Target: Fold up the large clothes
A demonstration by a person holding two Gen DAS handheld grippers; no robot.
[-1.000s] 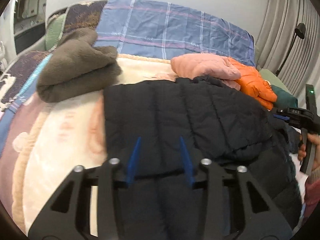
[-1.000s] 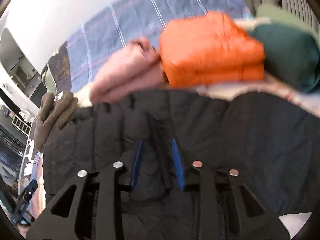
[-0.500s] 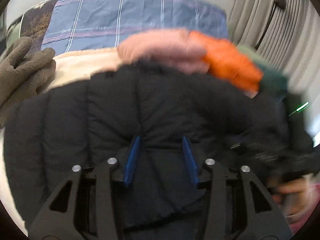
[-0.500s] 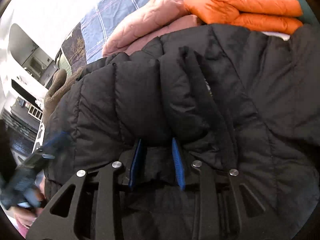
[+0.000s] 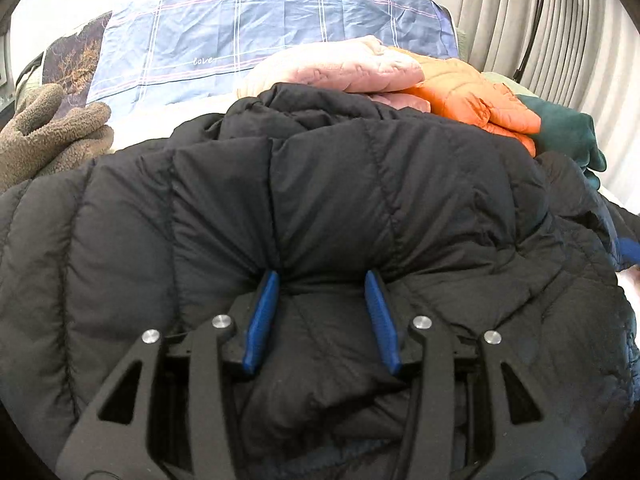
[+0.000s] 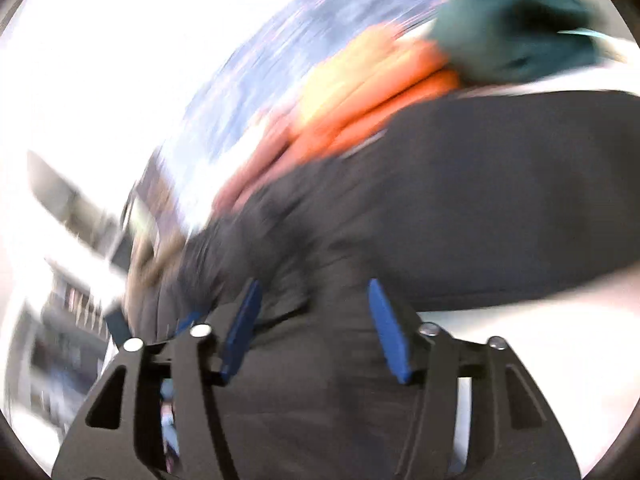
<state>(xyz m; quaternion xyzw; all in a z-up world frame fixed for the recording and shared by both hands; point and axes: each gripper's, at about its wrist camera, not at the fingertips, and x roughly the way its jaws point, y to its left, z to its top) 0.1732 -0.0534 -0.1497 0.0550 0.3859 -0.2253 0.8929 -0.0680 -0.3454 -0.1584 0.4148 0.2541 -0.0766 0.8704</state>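
Between the blue pads of my left tongs (image 5: 322,280), low in the frame's centre, a bunched fold of the black quilted puffer jacket (image 5: 340,184) is pinched; the jacket spreads across the frame's whole middle. Behind it, upper right, lie a folded pink padded jacket (image 5: 340,66), a folded orange puffer jacket (image 5: 472,96) and a dark green garment (image 5: 568,136). A brown fleece garment (image 5: 48,128) sits at left, before a blue plaid sheet (image 5: 256,28). My right tongs (image 6: 314,292) straddle black fabric (image 6: 460,200) with pads wide apart; heavy blur, so I cannot tell whether they grip.
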